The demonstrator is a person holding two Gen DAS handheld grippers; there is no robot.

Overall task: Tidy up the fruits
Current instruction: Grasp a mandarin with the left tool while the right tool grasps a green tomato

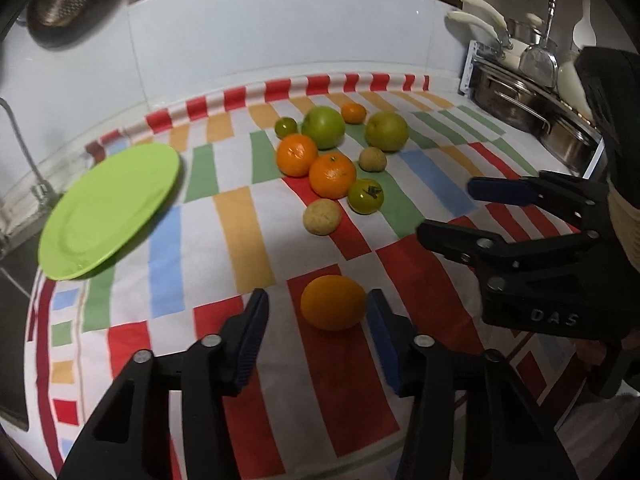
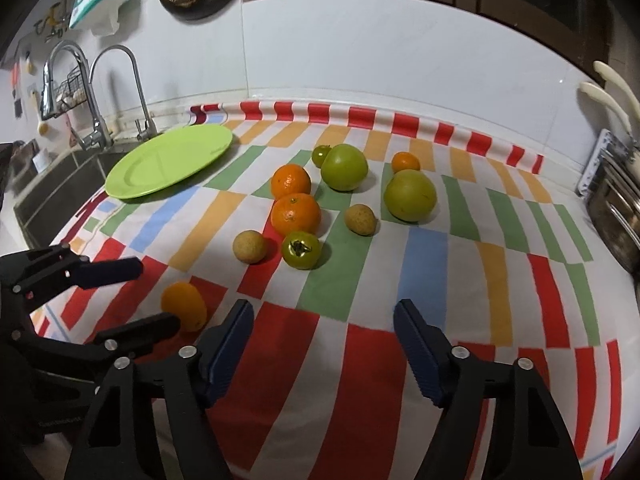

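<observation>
Striped cloth (image 1: 248, 240) in red, orange, green, blue and white covers the surface, against a glossy white wall. A smooth lime-green plate (image 1: 108, 212) sits at left of the left wrist view, near a metal tap (image 2: 120, 80) and dark sink. Steel pots (image 1: 520, 100) stand upper right. At centre lies a cluster: two glossy mandarins, two round green apples, small green and tan fruits. A lone orange fruit (image 1: 333, 302) lies lower centre, between the left gripper (image 1: 318, 320) pads; the right pad is about touching it, the left pad apart. The right gripper (image 2: 324, 344) stands open above bare cloth.
</observation>
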